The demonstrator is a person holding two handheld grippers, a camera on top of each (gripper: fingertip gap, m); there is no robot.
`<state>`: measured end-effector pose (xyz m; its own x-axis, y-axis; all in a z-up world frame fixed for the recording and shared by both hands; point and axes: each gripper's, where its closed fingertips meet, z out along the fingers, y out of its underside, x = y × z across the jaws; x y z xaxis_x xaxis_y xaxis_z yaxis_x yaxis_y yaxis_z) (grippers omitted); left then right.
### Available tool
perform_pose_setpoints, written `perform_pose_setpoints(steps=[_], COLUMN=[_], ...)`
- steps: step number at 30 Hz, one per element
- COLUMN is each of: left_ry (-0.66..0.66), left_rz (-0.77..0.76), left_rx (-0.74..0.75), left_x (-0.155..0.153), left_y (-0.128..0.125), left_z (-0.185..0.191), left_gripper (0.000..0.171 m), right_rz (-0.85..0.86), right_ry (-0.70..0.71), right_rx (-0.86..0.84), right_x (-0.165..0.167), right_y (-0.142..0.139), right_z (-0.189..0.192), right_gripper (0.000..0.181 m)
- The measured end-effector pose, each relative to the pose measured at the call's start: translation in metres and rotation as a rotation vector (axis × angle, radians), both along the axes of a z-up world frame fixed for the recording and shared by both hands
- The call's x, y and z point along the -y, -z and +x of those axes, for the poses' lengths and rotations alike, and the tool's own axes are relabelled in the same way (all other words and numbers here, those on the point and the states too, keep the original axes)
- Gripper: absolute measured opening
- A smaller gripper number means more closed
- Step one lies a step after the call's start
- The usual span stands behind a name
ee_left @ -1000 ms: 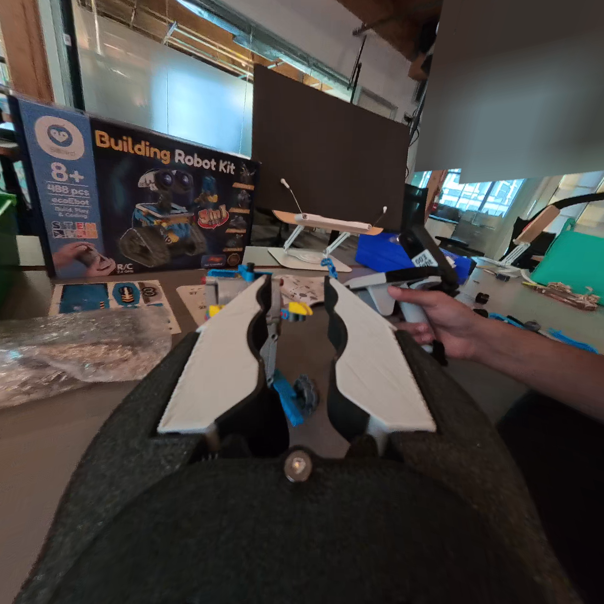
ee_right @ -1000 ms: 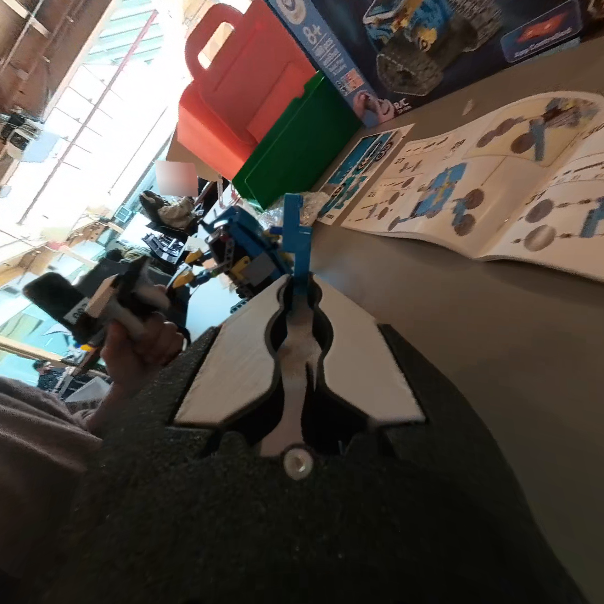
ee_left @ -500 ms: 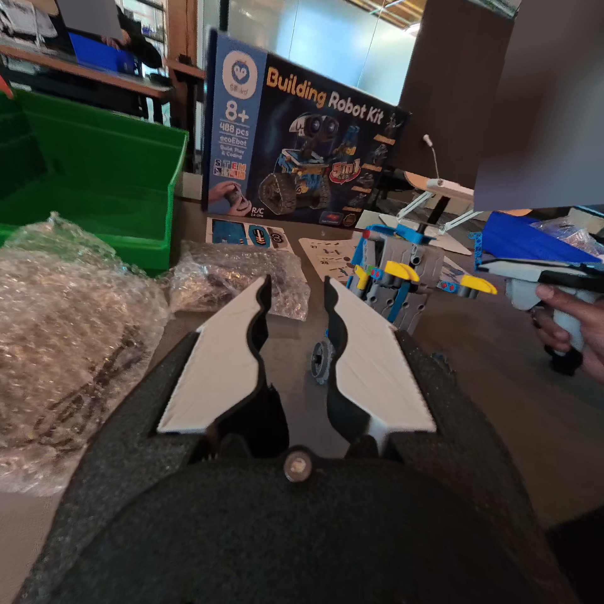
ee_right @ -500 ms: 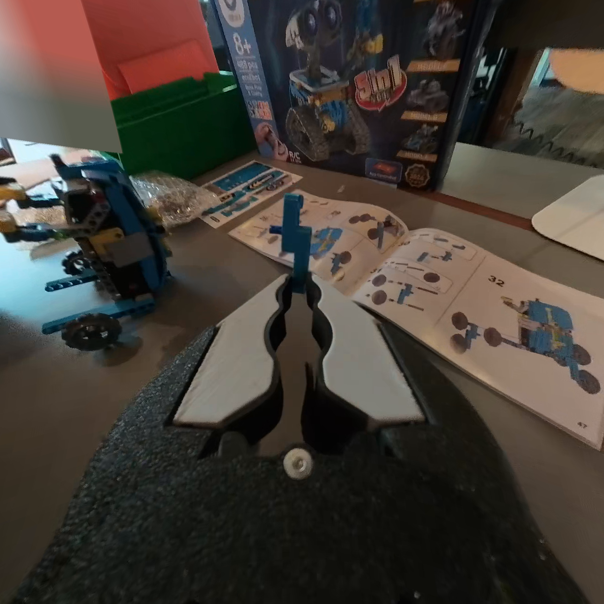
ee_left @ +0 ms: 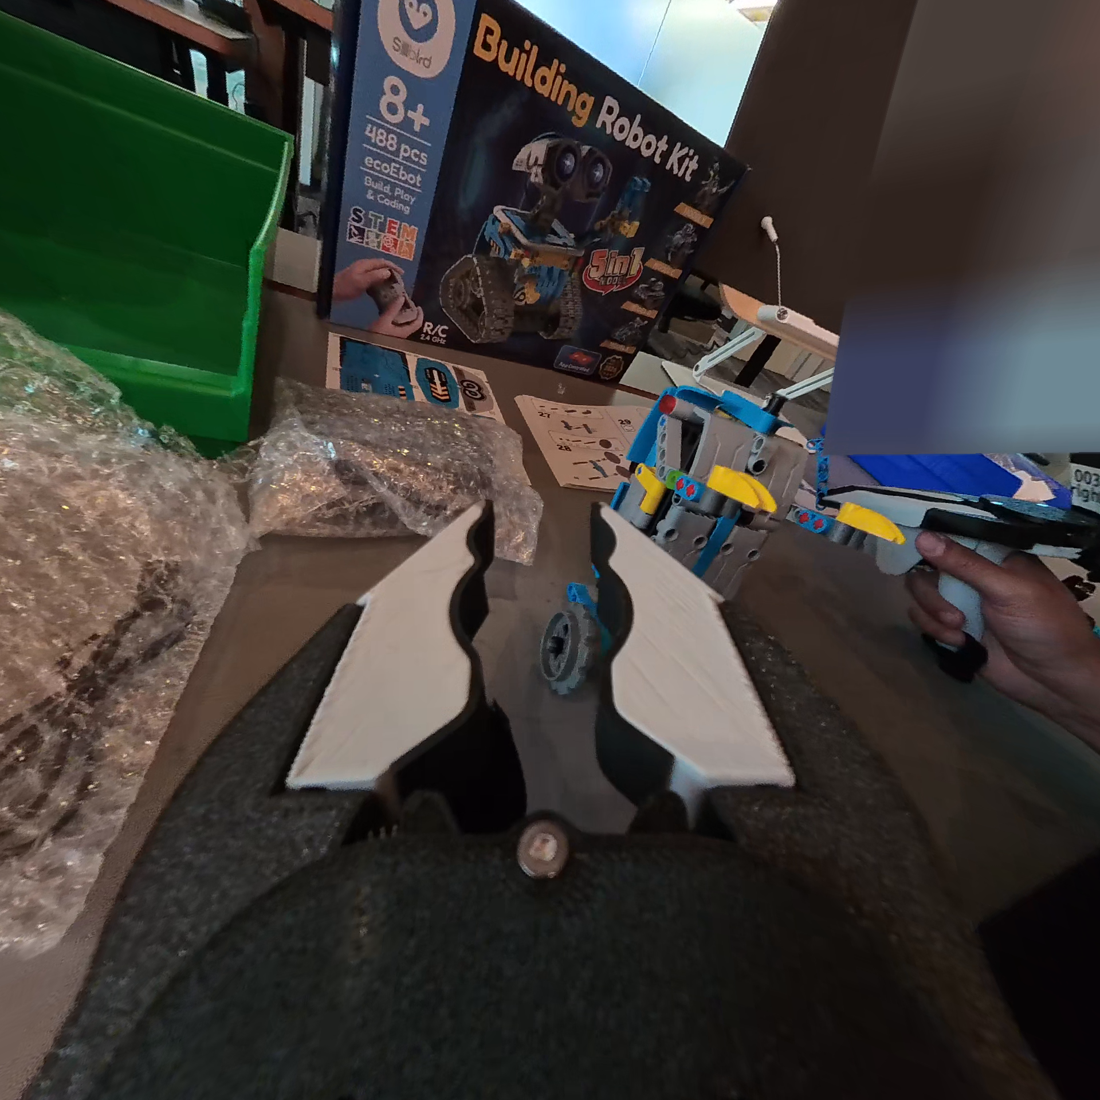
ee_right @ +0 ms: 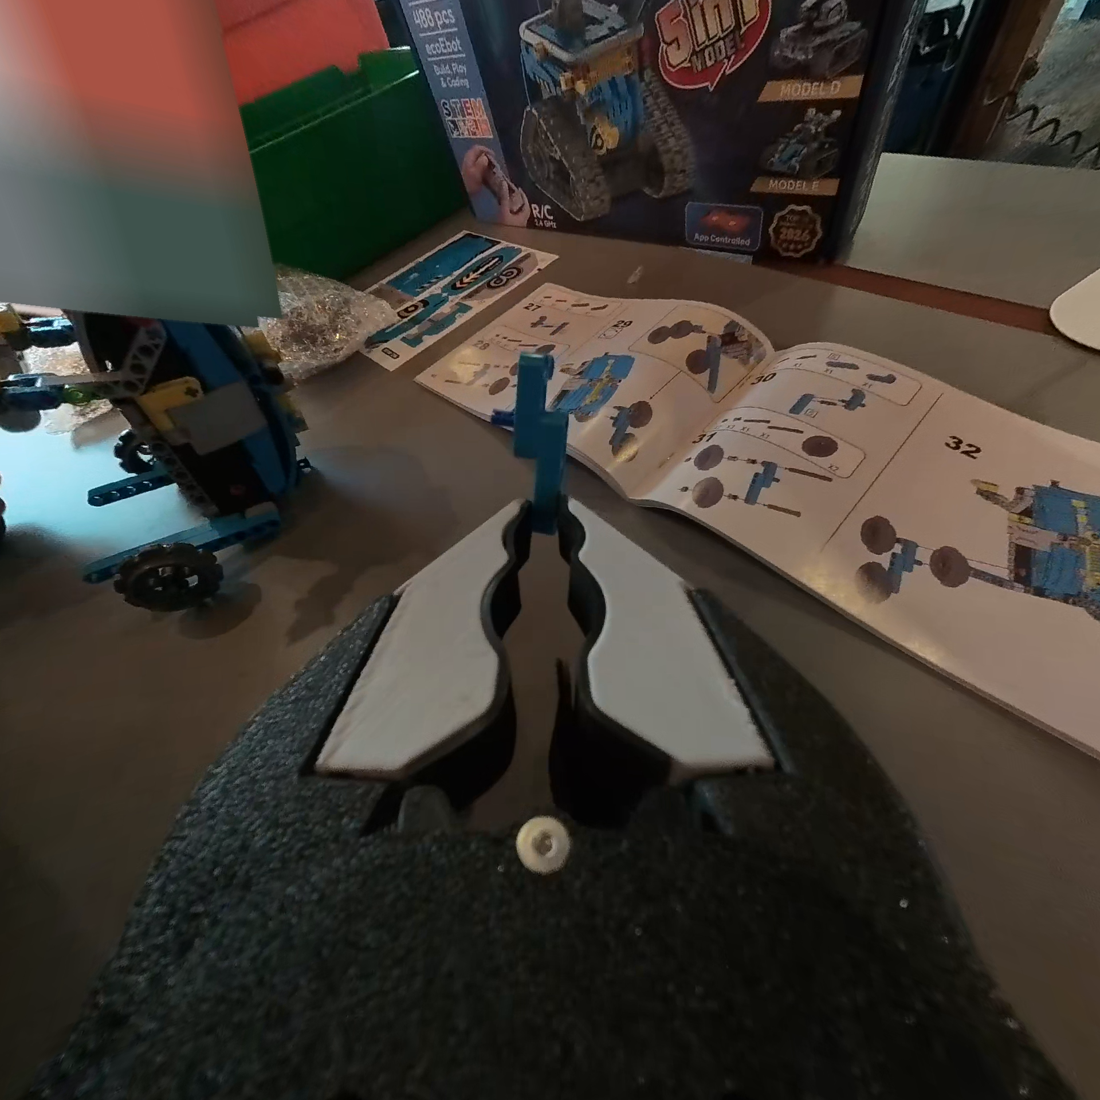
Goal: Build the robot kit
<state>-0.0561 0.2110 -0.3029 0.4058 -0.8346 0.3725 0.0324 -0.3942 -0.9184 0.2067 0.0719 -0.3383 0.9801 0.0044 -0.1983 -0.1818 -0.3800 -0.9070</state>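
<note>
My left gripper (ee_left: 541,518) is open and empty, low over the brown table (ee_left: 833,684). A grey toothed wheel (ee_left: 562,649) on a blue beam lies on the table between its fingers, close to the right finger. The blue, grey and yellow brick robot model (ee_left: 708,494) stands just right of the fingertips; it also shows at the left of the right wrist view (ee_right: 196,428). My right gripper (ee_right: 544,512) is shut on a thin blue brick piece (ee_right: 538,440) that stands upright above the table. The right gripper (ee_left: 952,524) is beside the model, held by a hand (ee_left: 1024,631).
An open instruction booklet (ee_right: 774,452) and a sticker sheet (ee_right: 452,297) lie ahead of the right gripper. The kit box (ee_left: 536,208) stands behind. A green bin (ee_left: 137,238) and bubble-wrap bags (ee_left: 381,470) are at the left. A white stand (ee_left: 774,333) stands far right. Some 30 centimetres of space lies between my two pairs of fingers.
The model was between my left fingers a second ago and now stands on the table to their right. My right gripper levelled out and moved toward the booklet, still holding the blue piece.
</note>
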Motion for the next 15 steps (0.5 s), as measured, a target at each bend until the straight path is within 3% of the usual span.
perform_pose_setpoints(steps=[6, 9, 13, 15], left_ry=[0.009, 0.011, 0.0, -0.011], left_rz=[0.029, 0.065, 0.129, 0.164], left_rx=[-0.012, -0.043, -0.095, -0.12], left_x=[0.006, 0.011, 0.018, 0.022], left_y=[-0.001, -0.001, -0.001, -0.001], left_z=[0.001, 0.002, 0.0, -0.002], left_gripper=[0.031, 0.031, 0.032, 0.031], right_rz=[-0.042, -0.206, -0.385, -0.384], right_ry=[-0.089, -0.23, -0.287, -0.263], right_rx=[-0.024, -0.017, 0.127, 0.172], right_x=[0.002, 0.012, 0.036, 0.04], right_y=[0.004, 0.025, 0.05, 0.051], right_z=[-0.016, -0.037, -0.044, -0.044], right_gripper=[0.008, 0.008, 0.008, 0.009])
